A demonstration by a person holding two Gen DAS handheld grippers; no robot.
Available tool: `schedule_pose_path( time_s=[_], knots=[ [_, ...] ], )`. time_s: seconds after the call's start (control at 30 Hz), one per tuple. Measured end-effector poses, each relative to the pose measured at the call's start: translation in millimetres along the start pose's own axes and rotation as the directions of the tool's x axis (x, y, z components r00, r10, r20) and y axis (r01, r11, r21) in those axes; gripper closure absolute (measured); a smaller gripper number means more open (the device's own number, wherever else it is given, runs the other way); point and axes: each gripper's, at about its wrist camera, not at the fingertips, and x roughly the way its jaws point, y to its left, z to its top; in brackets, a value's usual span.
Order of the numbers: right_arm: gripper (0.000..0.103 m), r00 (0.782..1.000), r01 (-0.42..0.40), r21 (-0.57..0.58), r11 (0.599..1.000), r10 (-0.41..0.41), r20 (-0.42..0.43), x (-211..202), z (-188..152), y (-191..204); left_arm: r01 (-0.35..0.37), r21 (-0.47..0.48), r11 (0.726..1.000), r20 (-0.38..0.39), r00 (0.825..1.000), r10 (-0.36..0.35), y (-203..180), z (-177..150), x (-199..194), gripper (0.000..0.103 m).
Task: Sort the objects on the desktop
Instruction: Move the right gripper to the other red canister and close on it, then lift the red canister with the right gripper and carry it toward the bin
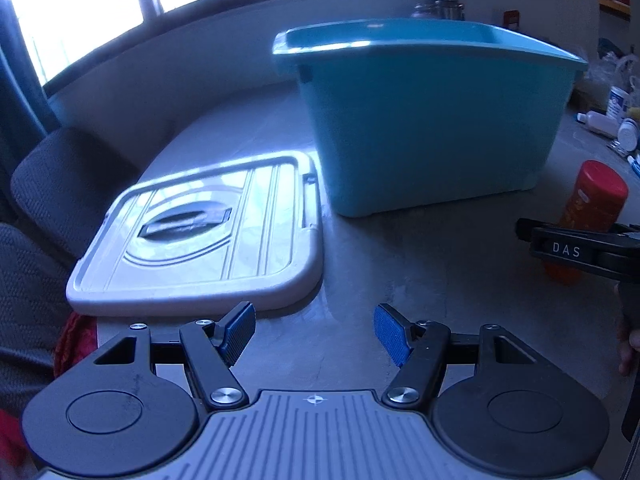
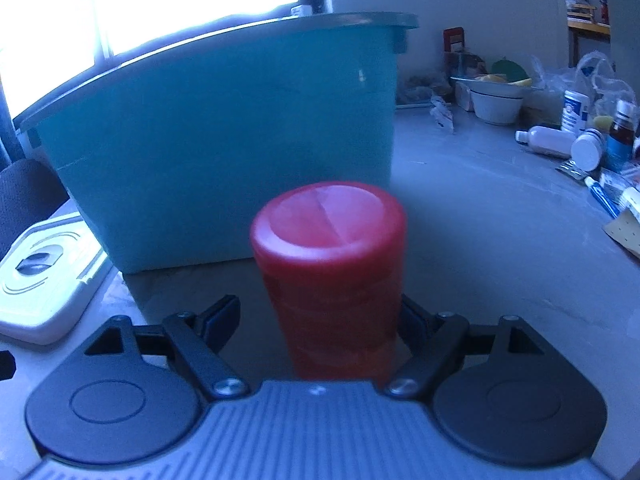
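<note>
Currently, items on desk, per my two wrist cams:

1. My left gripper (image 1: 315, 334) – jaws spread wide, nothing between the blue pads (image 1: 239, 330); hovers low over the grey table (image 1: 400, 264).
2. My right gripper (image 2: 316, 320) – red-capped bottle (image 2: 330, 276) stands upright between the fingers, orange body, cap up. Right finger looks pressed to its side; left finger shows a gap in the wrist view. In the left cam, the black finger marked "DAS" crosses the bottle's body. Can't tell if the clamp is firm.
3. Teal bin (image 1: 432, 120) – open top, upright on table, just behind the bottle; contents not visible.
4. White lid (image 1: 200, 236) – lies flat w/ handle recess up, beside the bin's left side, nr table edge.
5. Misc. clutter, far right of table: white bottle (image 2: 546, 140) on its side, white bowl (image 2: 496, 104), blue tube (image 2: 600, 196), plastic bag (image 2: 596, 72). Well apart from bin.
6. Grey chair (image 1: 60, 184) – beyond the table's left edge.
</note>
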Motion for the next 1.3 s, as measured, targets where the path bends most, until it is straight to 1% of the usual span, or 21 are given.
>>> schedule_pose_path(
  time_s=[0.03, 0.13, 0.3, 0.4, 0.5, 0.63, 0.8, 0.9, 1.03, 1.17, 1.3],
  knots=[
    [0.052, 1.000, 0.015, -0.023, 1.000, -0.015, -0.001, 2, 1, 2, -0.003, -0.007, 1.000, -0.005, 1.000, 0.003, 1, 1, 2, 0.035],
    [0.053, 1.000, -0.013, -0.046, 0.999, 0.012, -0.022, 5, 5, 3, -0.001, -0.037, 0.999, -0.007, 1.000, 0.001, 3, 3, 3, 0.035],
    [0.053, 0.999, -0.024, -0.045, 0.999, 0.023, -0.035, -4, 3, 0, 0.005, -0.057, 0.998, 0.029, 1.000, -0.003, 1, 5, -4, 0.035],
    [0.053, 1.000, -0.024, -0.038, 0.999, 0.023, -0.021, -17, 1, -2, 0.005, -0.067, 0.998, 0.036, 0.999, -0.003, 1, 3, -7, 0.035],
    [0.053, 1.000, -0.020, -0.042, 0.999, 0.020, -0.009, -30, 2, -4, 0.004, -0.100, 0.995, 0.038, 0.999, 0.000, 4, 1, -11, 0.035],
    [0.053, 1.000, -0.017, -0.039, 0.999, 0.018, 0.016, -48, 6, -8, 0.001, -0.133, 0.991, 0.064, 0.998, 0.008, 9, 0, -18, 0.035],
    [0.053, 0.998, -0.017, -0.057, 0.998, 0.020, 0.052, -73, 10, -8, -0.018, -0.139, 0.990, 0.094, 0.995, 0.031, 14, -3, -25, 0.035],
    [0.053, 0.998, -0.013, -0.054, 0.998, 0.016, 0.066, -86, 11, -10, -0.018, -0.175, 0.984, 0.084, 0.996, 0.033, 21, -5, -28, 0.035],
    [0.053, 0.997, -0.007, -0.063, 0.998, 0.012, 0.081, -101, 13, -10, -0.008, -0.212, 0.977, 0.089, 0.996, 0.027, 29, -8, -32, 0.035],
    [0.053, 0.994, 0.000, -0.069, 0.998, 0.008, 0.113, -121, 18, -7, 0.002, -0.246, 0.969, 0.105, 0.994, 0.025, 38, -9, -36, 0.035],
    [0.053, 0.989, 0.000, -0.067, 0.998, 0.010, 0.149, -140, 25, -5, -0.005, -0.276, 0.961, 0.128, 0.991, 0.042, 47, -7, -43, 0.035]
  ],
)
